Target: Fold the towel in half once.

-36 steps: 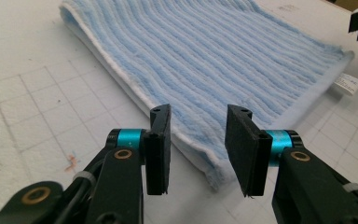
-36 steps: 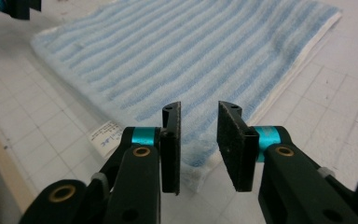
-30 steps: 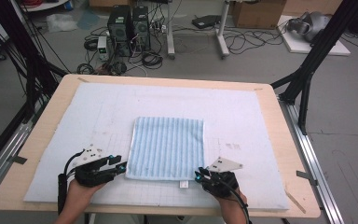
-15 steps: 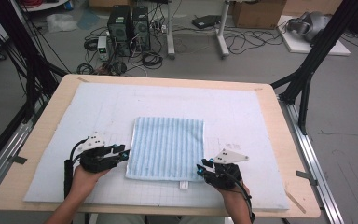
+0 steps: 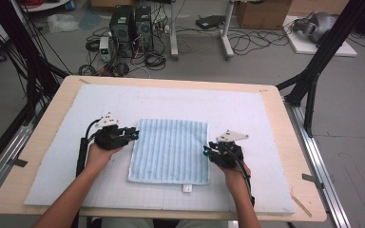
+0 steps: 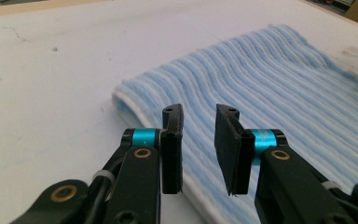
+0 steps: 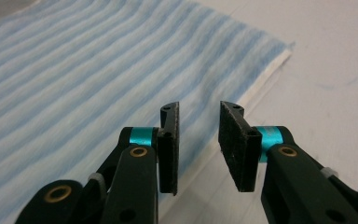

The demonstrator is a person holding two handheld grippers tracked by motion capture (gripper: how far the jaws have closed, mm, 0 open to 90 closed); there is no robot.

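At the left of the high view, the left gripper [image 5: 134, 134] sat at the left edge of the one blue striped towel [image 5: 170, 151], which lay flat mid-frame on the white mat [image 5: 247, 114], and its jaws, just narrowing, stood apart with nothing pinched. Further right, the right gripper [image 5: 206, 151] hovered at the towel's right edge, jaws parted and empty too. Two grippers, one towel, one mat: if either bit short of the hem, I reckoned it would catch one layer or slip, and the fold would skew.

Light-blue striped towel [image 5: 170, 149] with white edge; pale grey-white mat [image 5: 256, 114]; tan wooden table [image 5: 52, 109]
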